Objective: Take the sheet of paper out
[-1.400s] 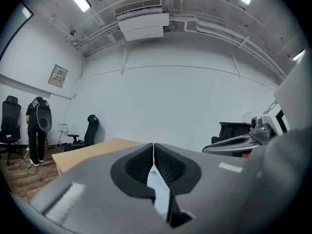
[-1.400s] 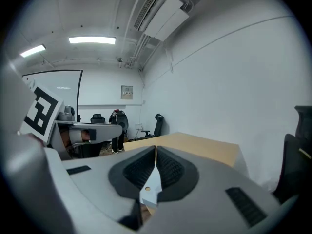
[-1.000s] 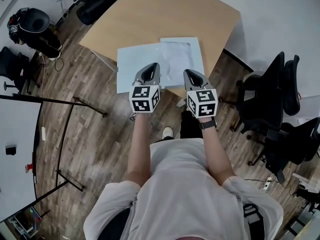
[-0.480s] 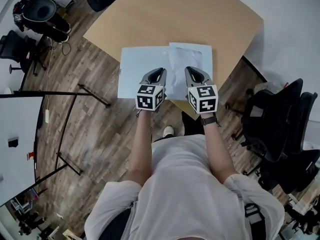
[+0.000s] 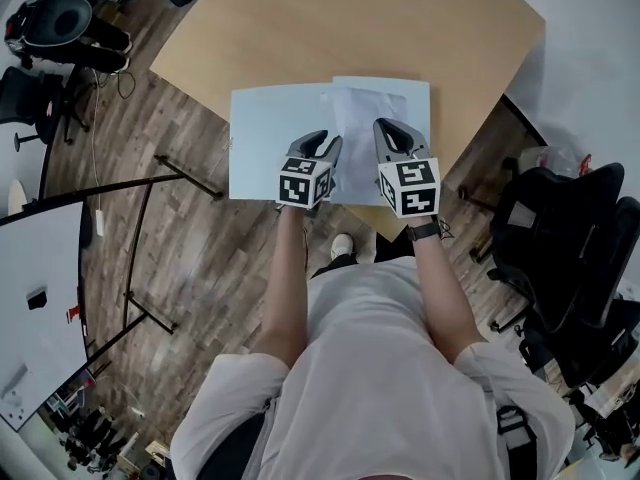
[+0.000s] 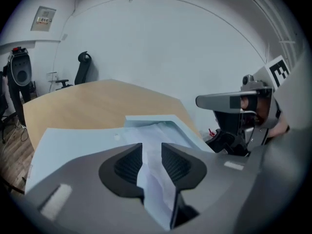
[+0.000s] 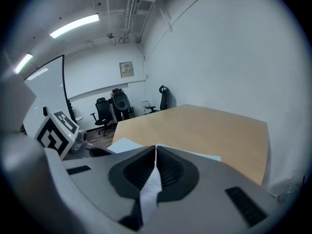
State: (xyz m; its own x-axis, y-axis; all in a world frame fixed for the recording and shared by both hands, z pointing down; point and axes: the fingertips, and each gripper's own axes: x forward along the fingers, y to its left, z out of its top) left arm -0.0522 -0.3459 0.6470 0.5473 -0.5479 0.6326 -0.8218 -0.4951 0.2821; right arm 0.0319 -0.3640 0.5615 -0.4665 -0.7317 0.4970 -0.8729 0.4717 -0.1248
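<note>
A pale blue folder [image 5: 268, 138] lies spread at the near edge of the wooden table [image 5: 350, 28]. A crinkled white sheet of paper [image 5: 365, 133] rests on its right half. My left gripper [image 5: 322, 140] is over the folder's middle. Its jaws are opening, and the white sheet [image 6: 152, 152] shows in the gap without either pad pressing on it. My right gripper [image 5: 393, 128] is at the sheet's near right part. In the right gripper view its jaws [image 7: 156, 150] meet at the tips, with a strip of the white sheet [image 7: 148, 194] pinched between them.
Black office chairs [image 5: 570, 228] stand right of the table, and another chair with dark gear [image 5: 60, 28] is at the far left. A whiteboard on a floor frame [image 5: 40, 288] stands at my left over the wood floor.
Both grippers have come down toward the table's near edge with the folder and sheet. The left jaws have parted off the paper. The right jaws stay shut.
</note>
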